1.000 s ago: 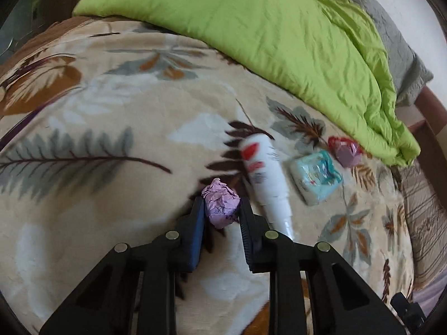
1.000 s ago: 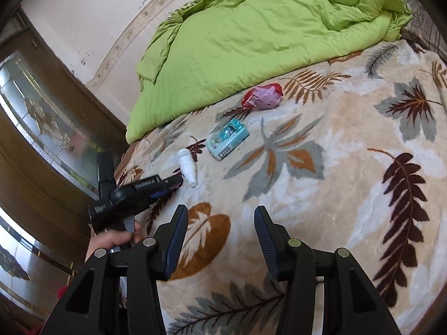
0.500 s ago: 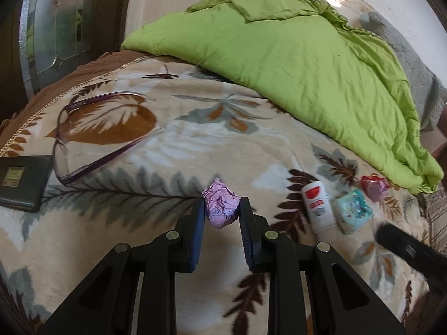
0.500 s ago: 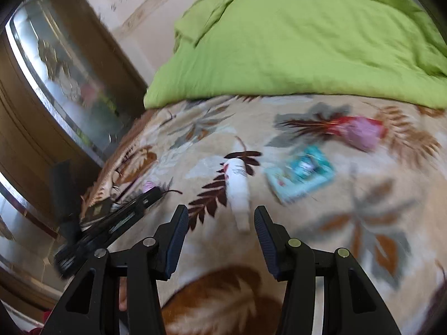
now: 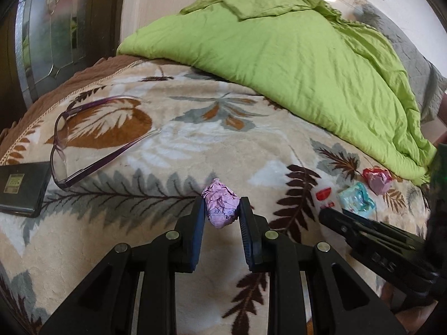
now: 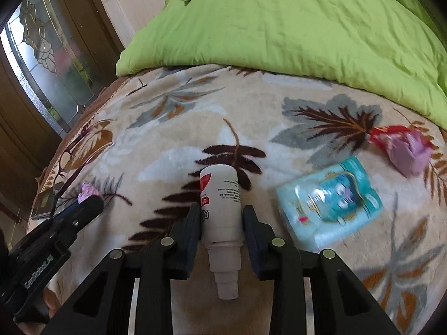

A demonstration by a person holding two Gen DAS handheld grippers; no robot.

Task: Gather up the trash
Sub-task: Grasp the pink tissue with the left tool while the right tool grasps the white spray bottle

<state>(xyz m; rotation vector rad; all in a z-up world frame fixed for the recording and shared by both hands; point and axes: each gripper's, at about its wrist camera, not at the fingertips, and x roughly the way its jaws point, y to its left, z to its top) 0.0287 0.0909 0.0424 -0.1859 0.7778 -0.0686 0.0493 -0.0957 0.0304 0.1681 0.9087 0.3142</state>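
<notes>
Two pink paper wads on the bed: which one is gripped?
The plain pink wad, clamped in the left gripper. The other wad, with red wrapper, lies loose by the green duvet.

Items counted on the leaf-print blanket [image 5: 173, 139]: two crumpled paper balls, one at 6 o'clock [image 5: 220, 208] and one at 3 o'clock [image 5: 378, 178]; one white bottle [image 6: 222, 209]; one blue tissue pack [image 6: 329, 201]; one pair of glasses [image 5: 83, 142]; one dark phone [image 5: 22, 184]; one green quilt [image 5: 279, 55].
</notes>
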